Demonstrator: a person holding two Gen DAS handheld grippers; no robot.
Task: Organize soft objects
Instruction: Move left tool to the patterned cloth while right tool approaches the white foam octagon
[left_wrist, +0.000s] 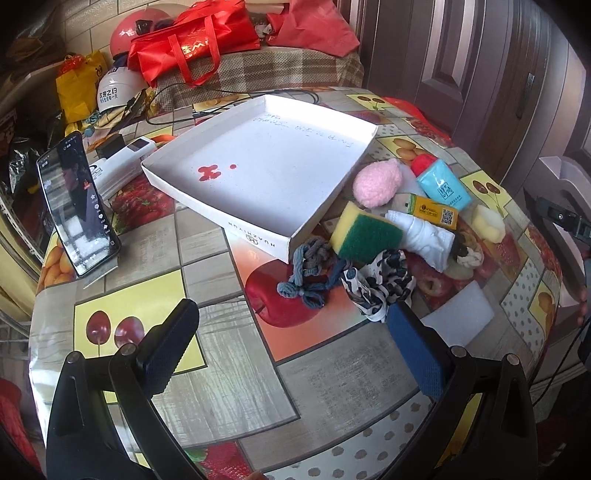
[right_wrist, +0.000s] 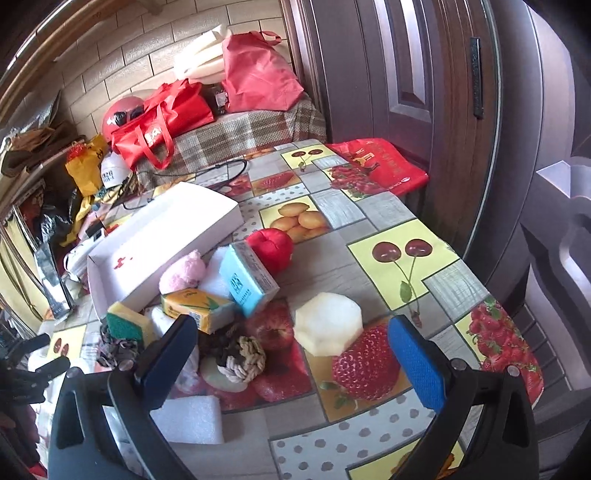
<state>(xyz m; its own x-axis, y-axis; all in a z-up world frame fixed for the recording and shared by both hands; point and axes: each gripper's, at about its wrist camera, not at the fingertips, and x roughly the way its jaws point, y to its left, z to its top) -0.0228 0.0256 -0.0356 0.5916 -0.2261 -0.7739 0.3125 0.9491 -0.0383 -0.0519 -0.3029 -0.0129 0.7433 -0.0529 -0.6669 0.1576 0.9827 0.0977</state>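
Observation:
A shallow white box (left_wrist: 258, 162) lies empty on the fruit-print table; it also shows in the right wrist view (right_wrist: 162, 236). Right of it sits a pile of soft things: pink puff (left_wrist: 376, 182), yellow-green sponge (left_wrist: 364, 232), grey hair ties (left_wrist: 310, 273), spotted scrunchie (left_wrist: 380, 284), white rolled cloth (left_wrist: 424, 236), blue tissue pack (left_wrist: 443, 182), yellow tissue pack (right_wrist: 199, 304), red plush (right_wrist: 271, 245), white foam piece (right_wrist: 328, 323), rope knot (right_wrist: 243, 358). My left gripper (left_wrist: 291, 347) is open and empty, short of the hair ties. My right gripper (right_wrist: 291, 354) is open and empty, over the rope knot and foam piece.
A phone (left_wrist: 77, 206) stands propped at the table's left. A white foam block (left_wrist: 461, 314) lies near the pile. Red bags (left_wrist: 192, 40), helmets and a yellow bag clutter the bench behind. A wooden door (right_wrist: 406, 74) is at the right, and a black cable (left_wrist: 229, 96) runs behind the box.

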